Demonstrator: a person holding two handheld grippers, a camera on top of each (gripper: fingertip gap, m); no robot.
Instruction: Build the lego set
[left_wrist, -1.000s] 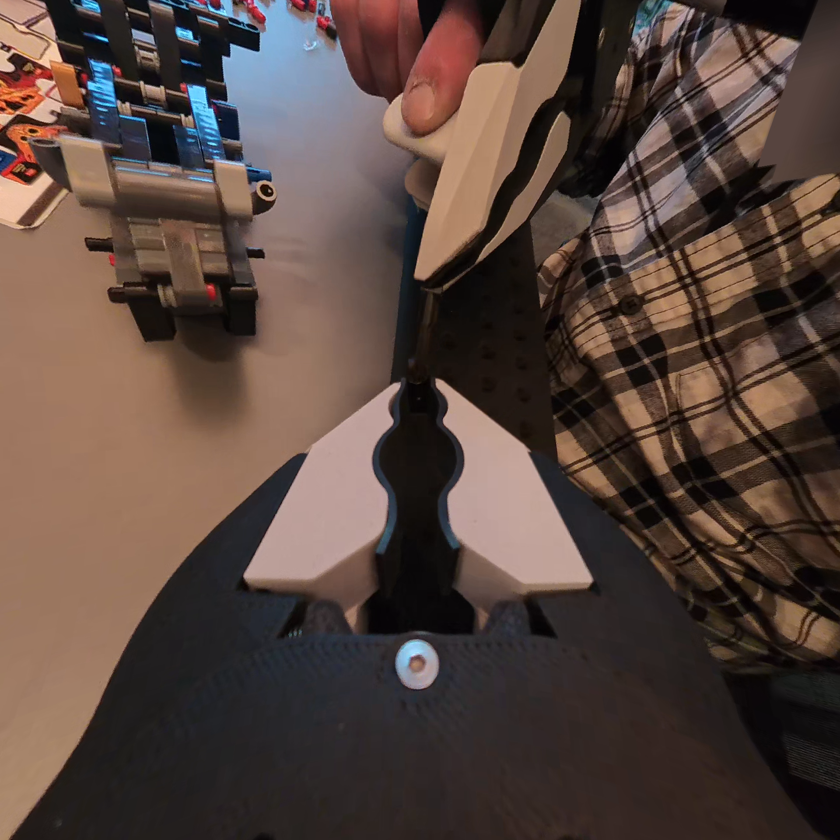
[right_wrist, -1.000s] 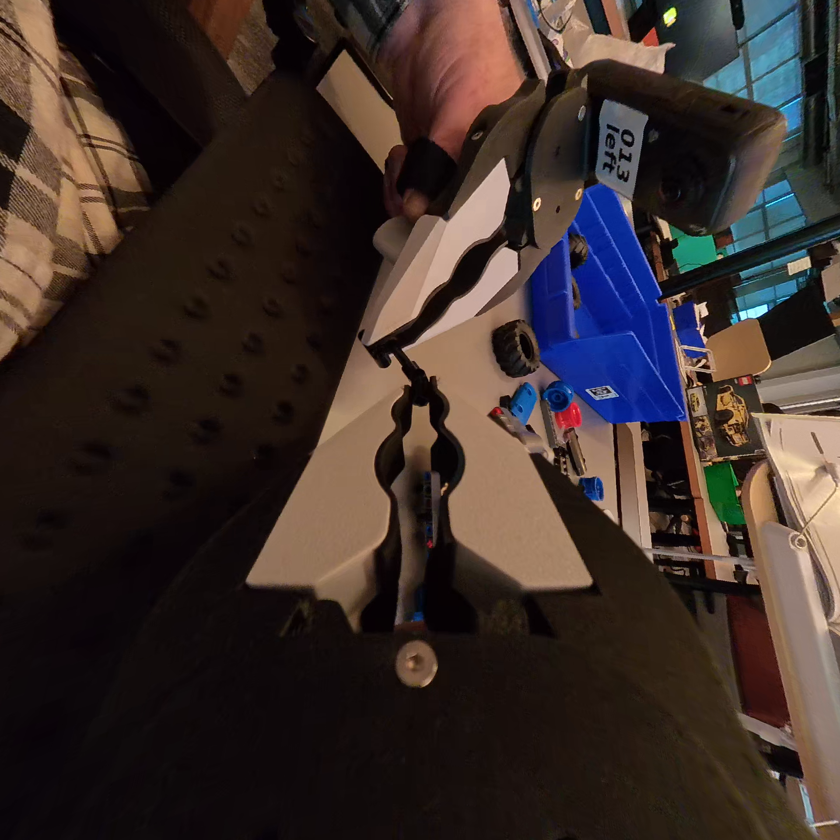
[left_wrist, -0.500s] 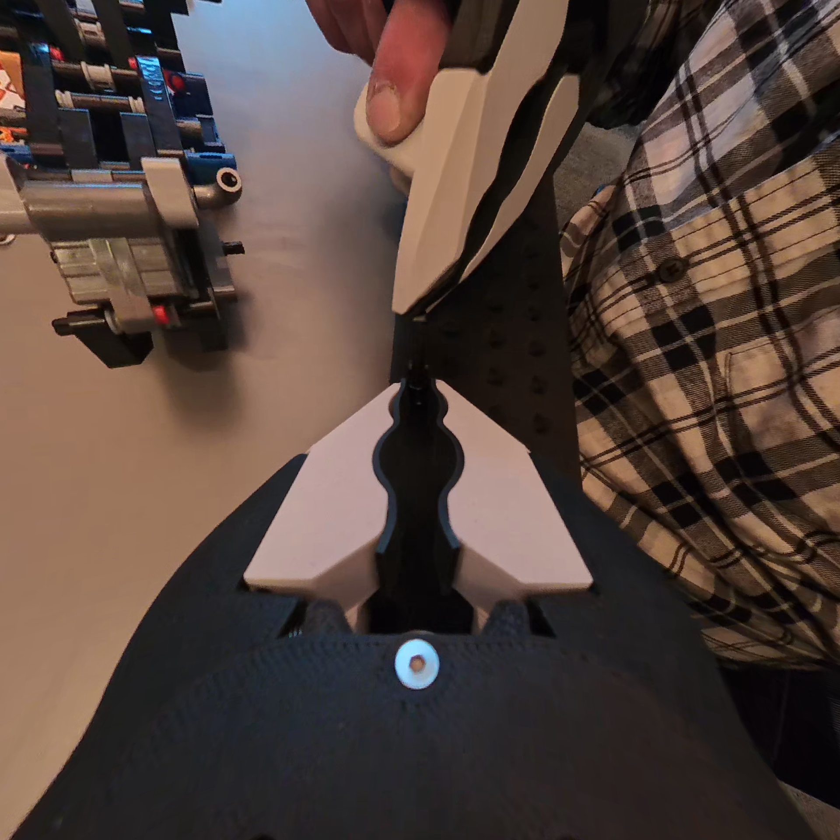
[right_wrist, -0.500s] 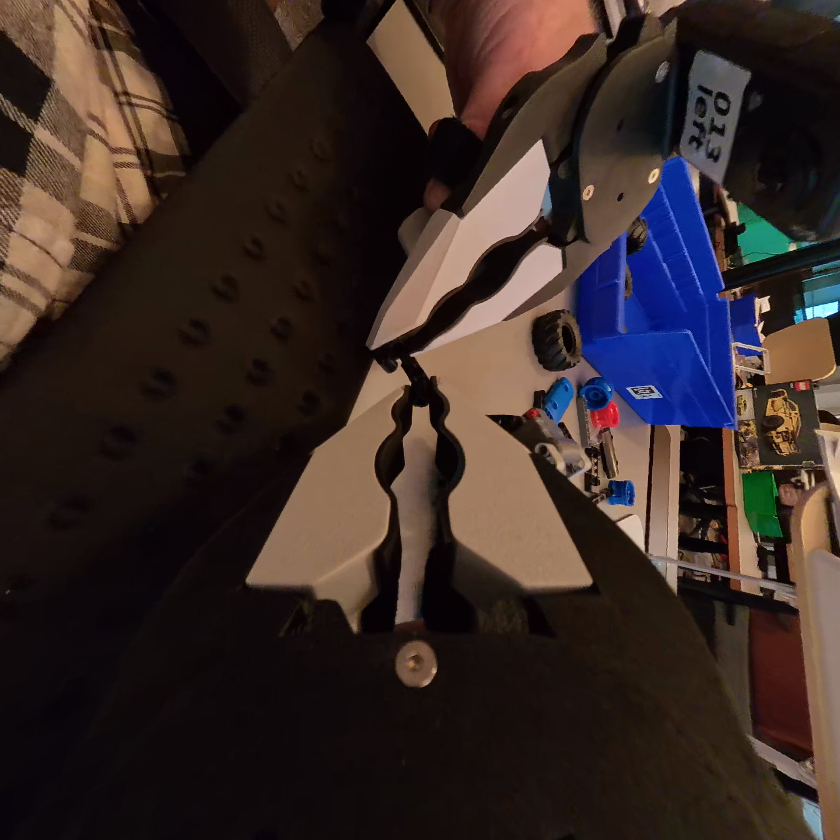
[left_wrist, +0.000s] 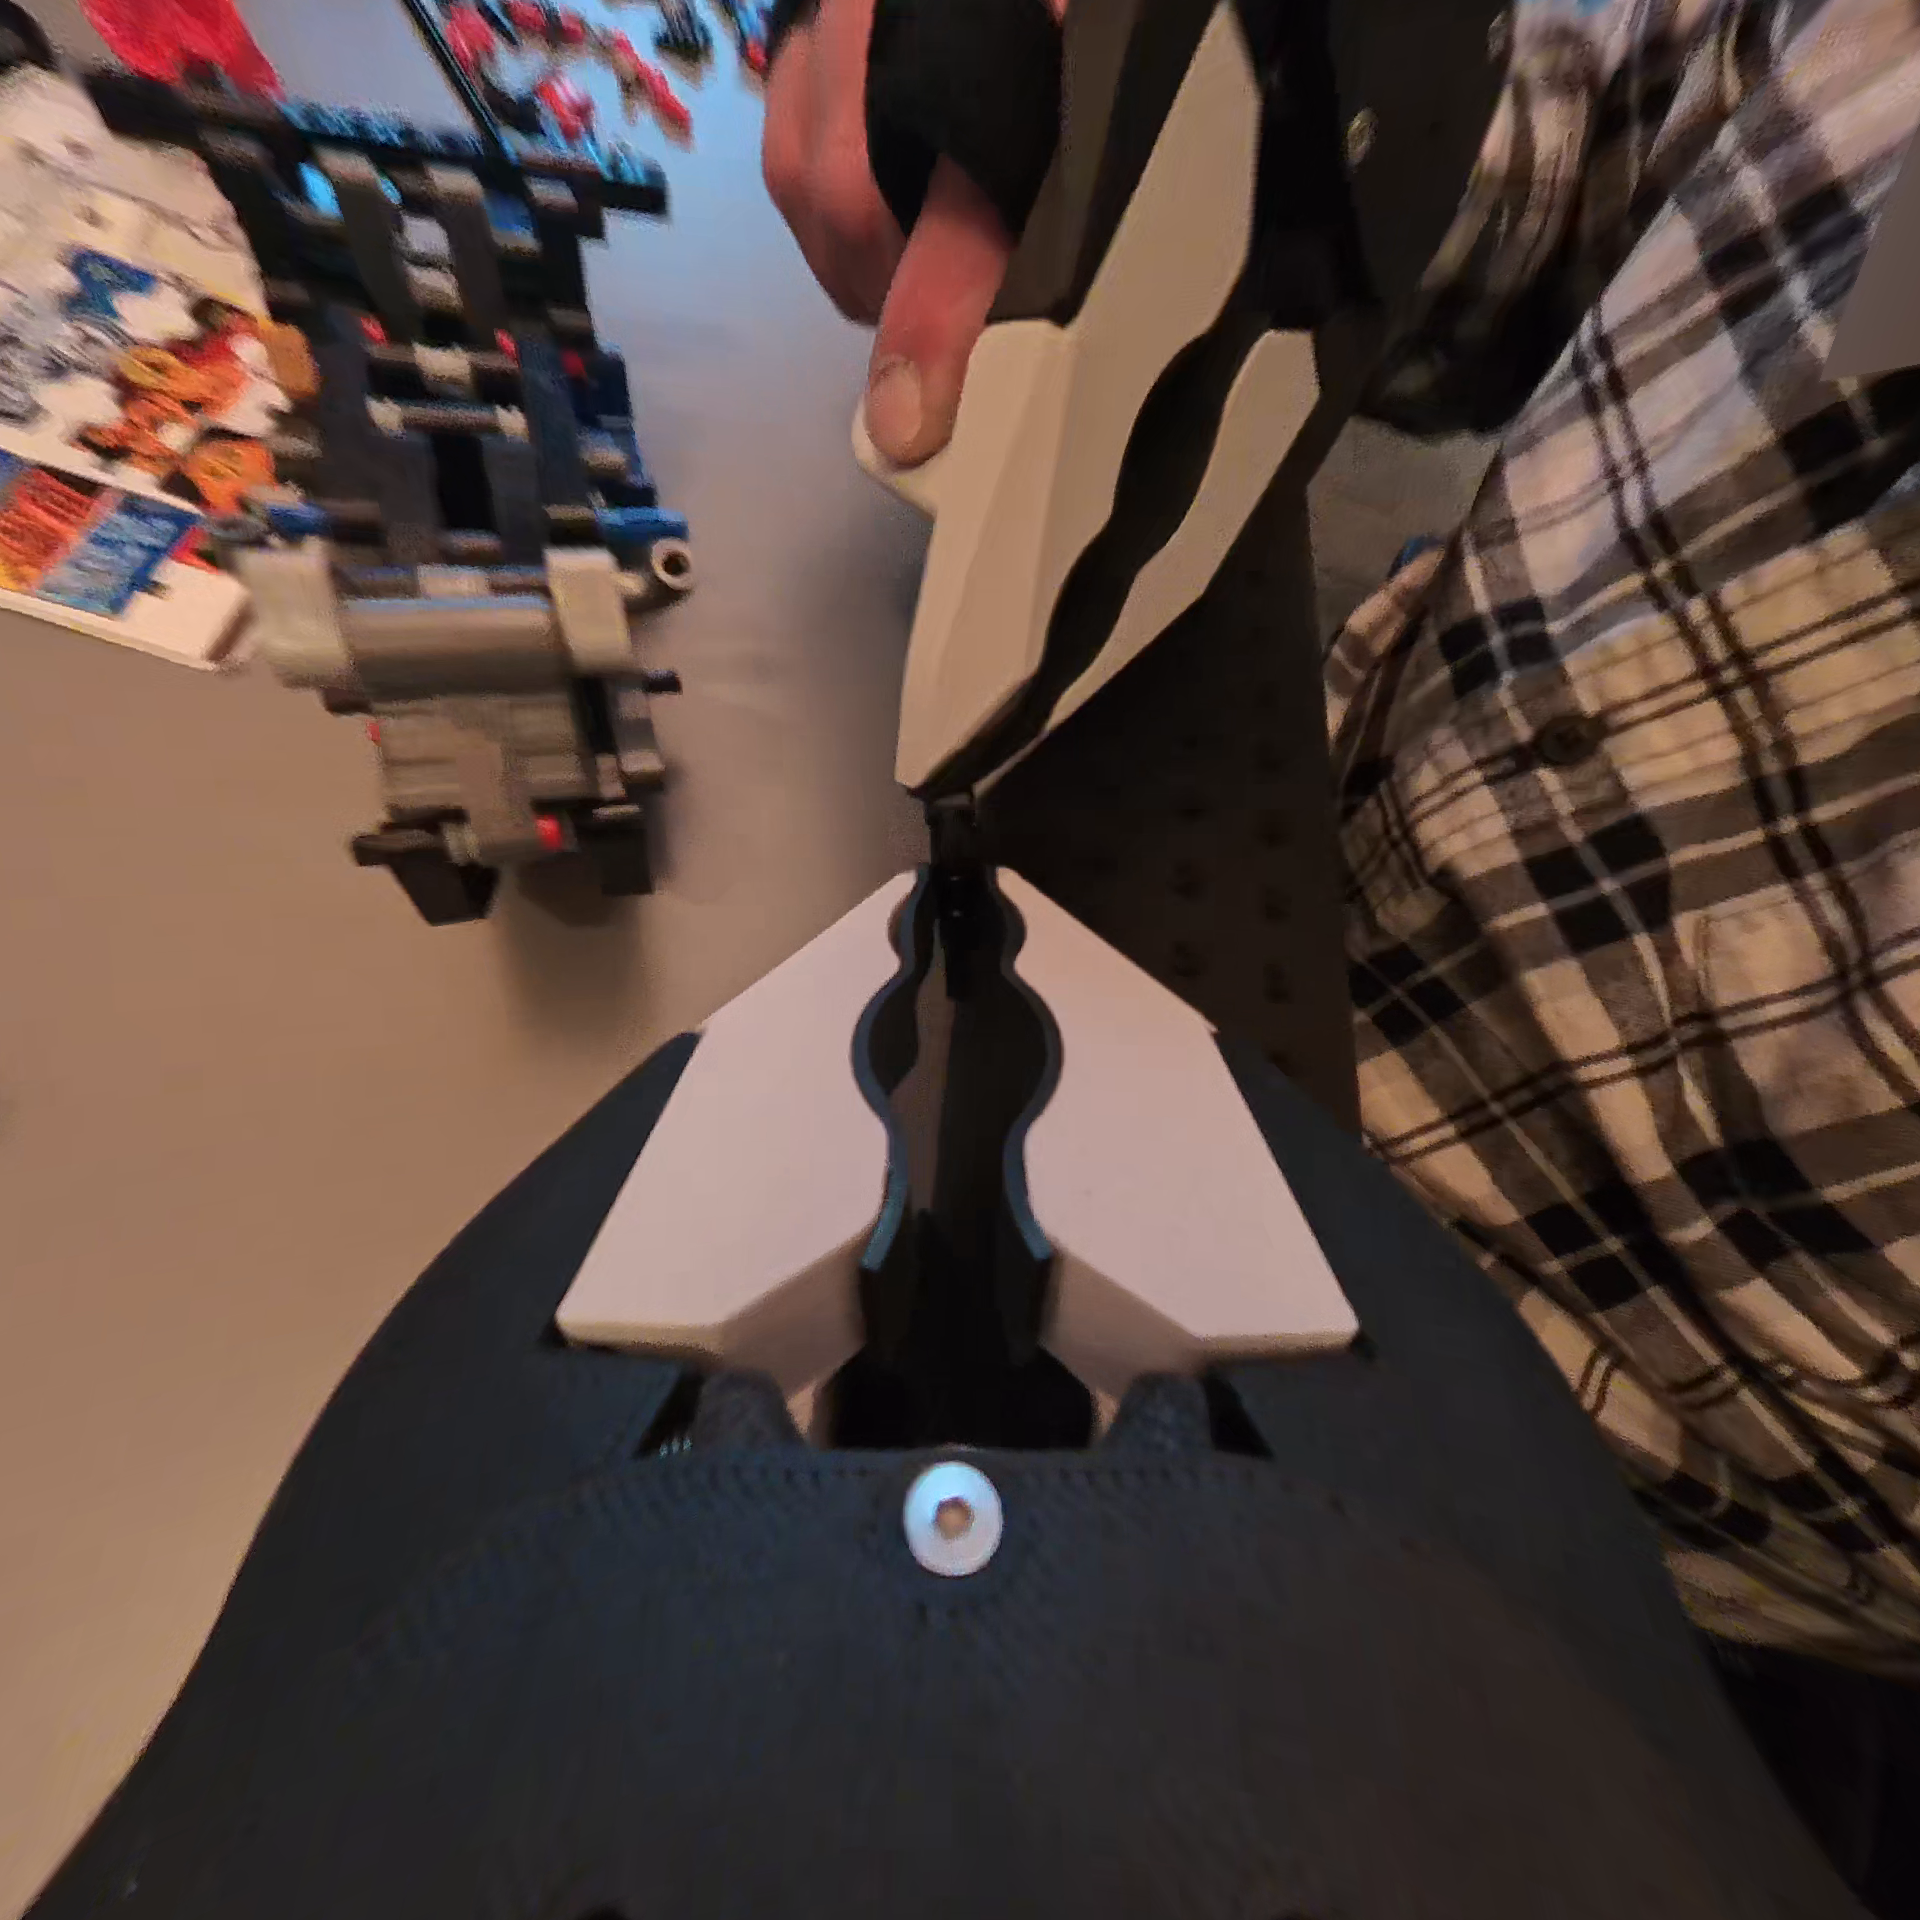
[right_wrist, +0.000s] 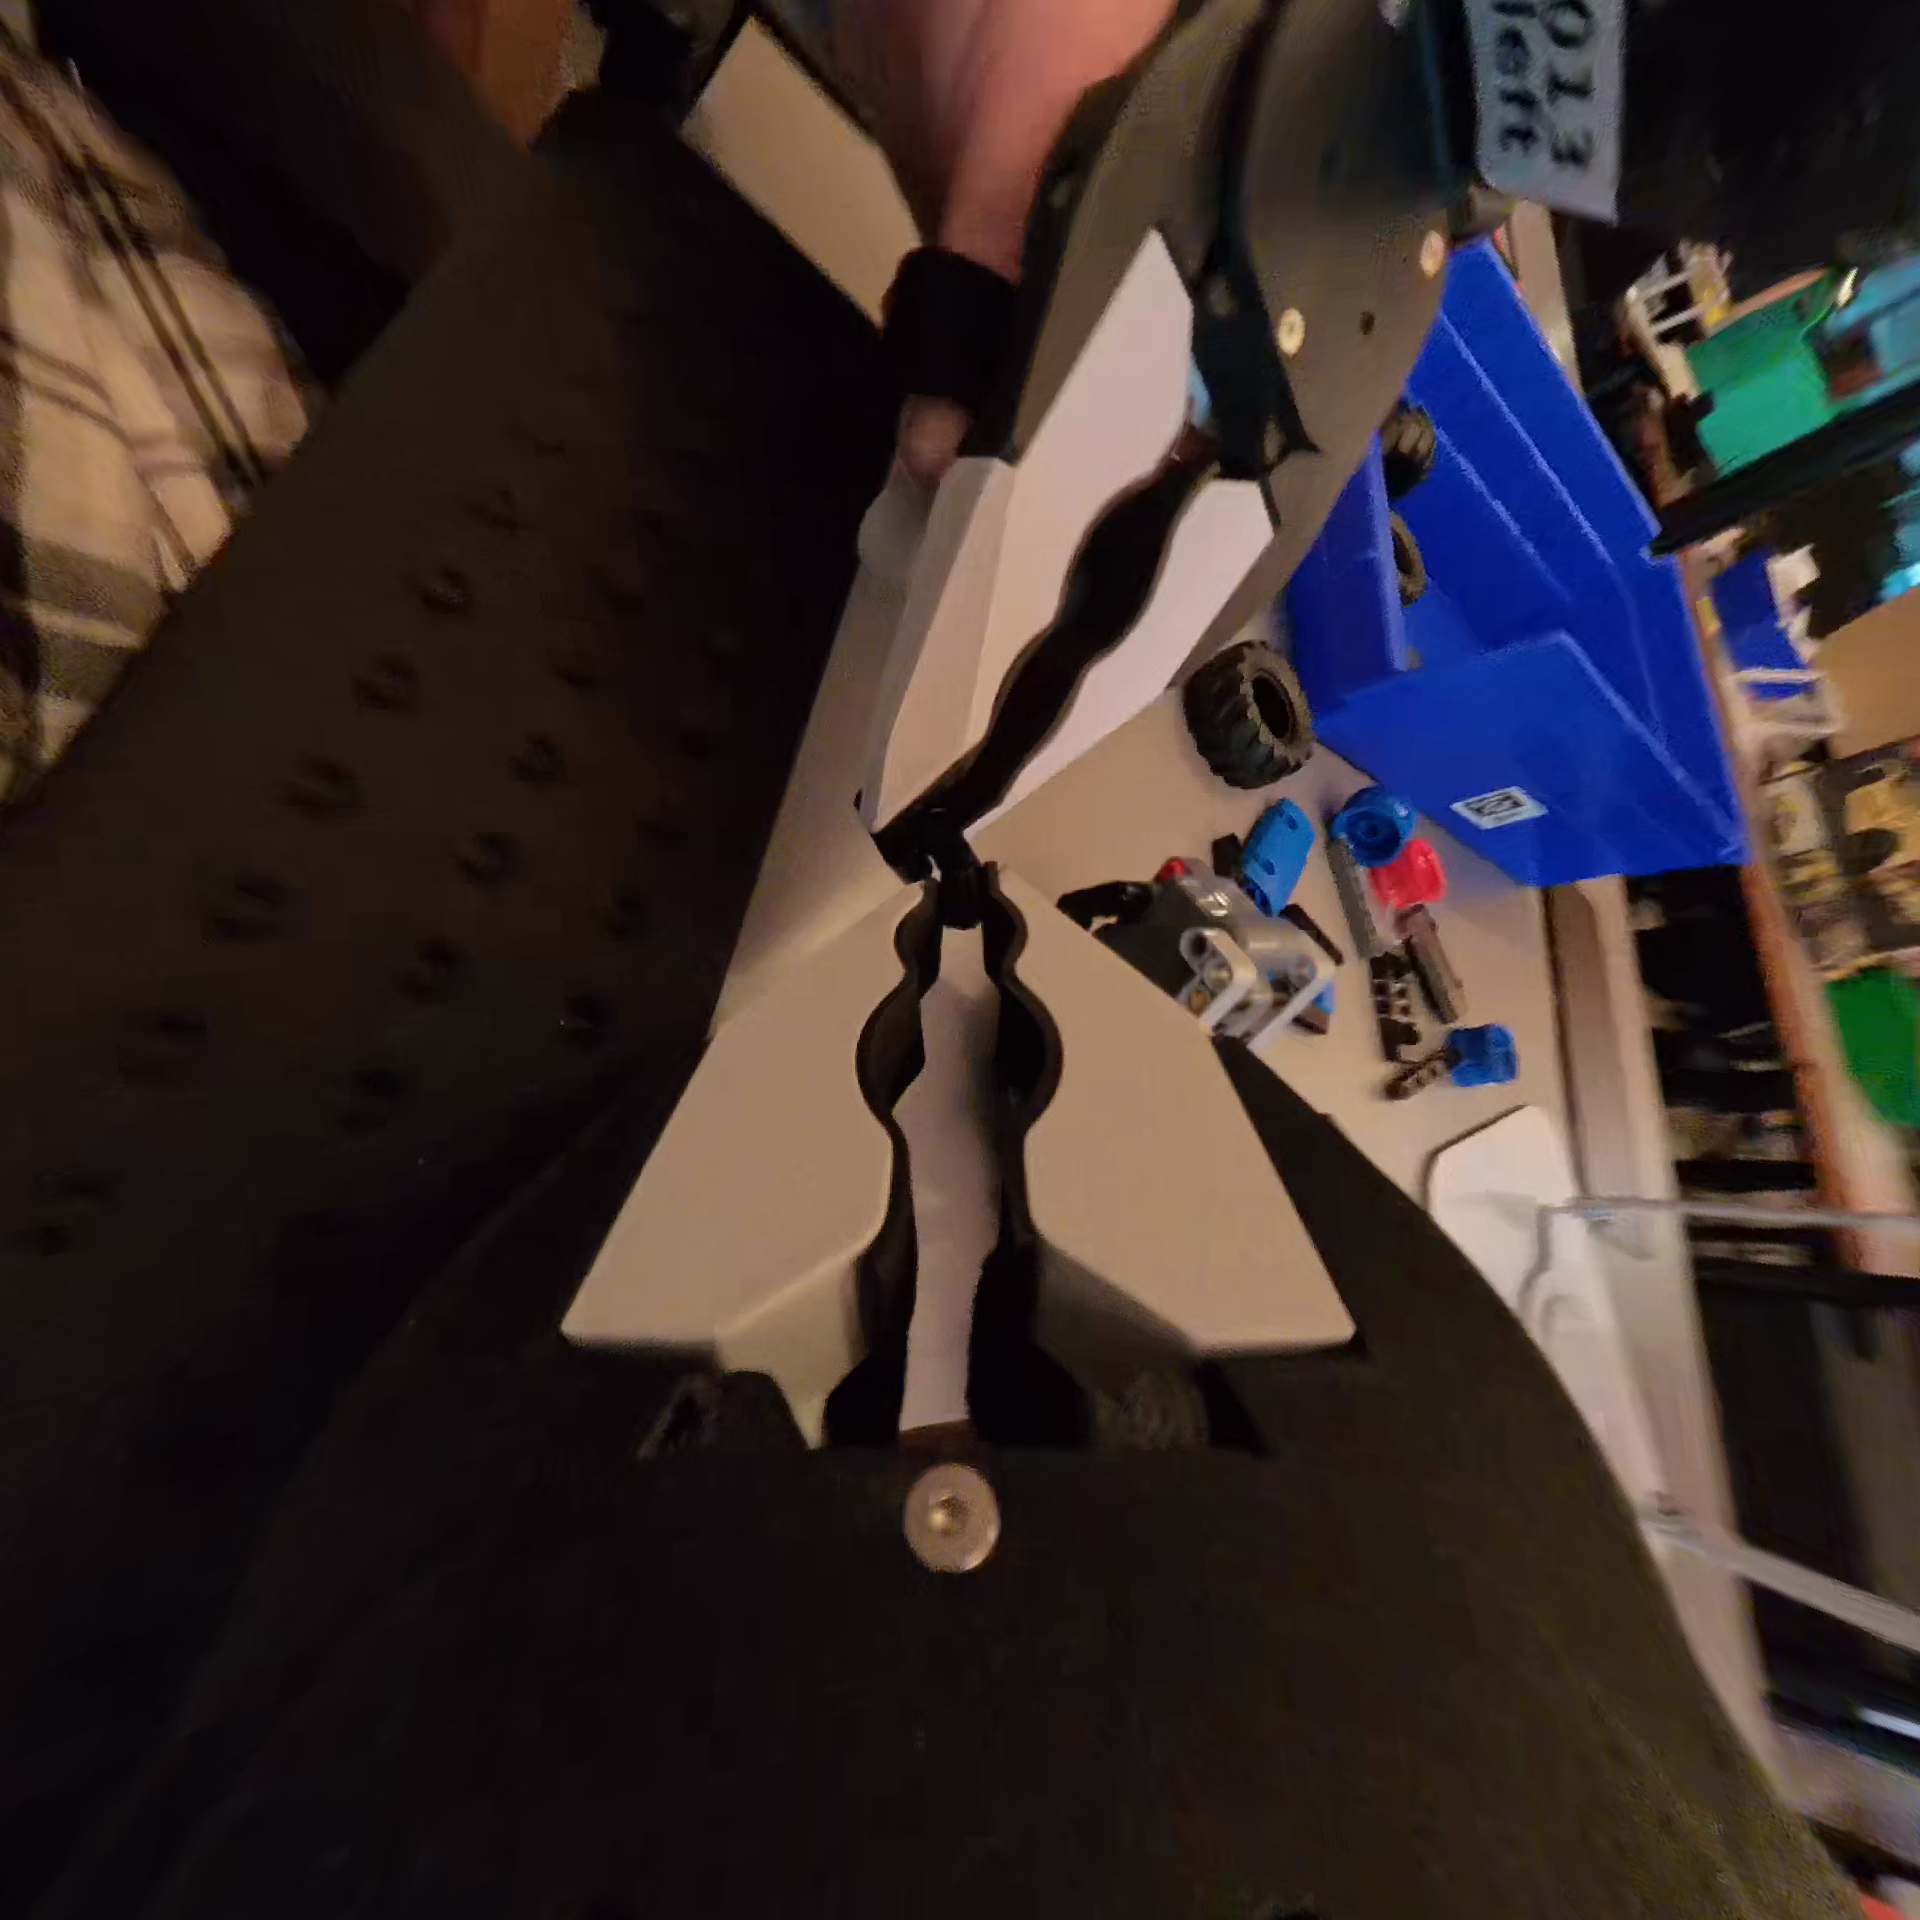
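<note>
Lego piece (left_wrist: 951, 831), small, black | pinched by left gripper (left_wrist: 954, 902) and right gripper (right_wrist: 954, 900) | blue bin (right_wrist: 1538, 665): wheels

The grey desk (left_wrist: 187, 1039) carries a half-built black, blue and grey lego chassis (left_wrist: 488, 582) lying partly on what looks like a printed instruction sheet (left_wrist: 94, 416). Elsewhere lie a black tyre (right_wrist: 1247, 712), loose blue and red pieces (right_wrist: 1371, 842) and a blue bin (right_wrist: 1538, 665).

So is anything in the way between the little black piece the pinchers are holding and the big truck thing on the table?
Nothing visible blocks it. Both grippers, left and right, pinch the small black piece tip to tip, and only bare table lies between it and the half-built model.
</note>
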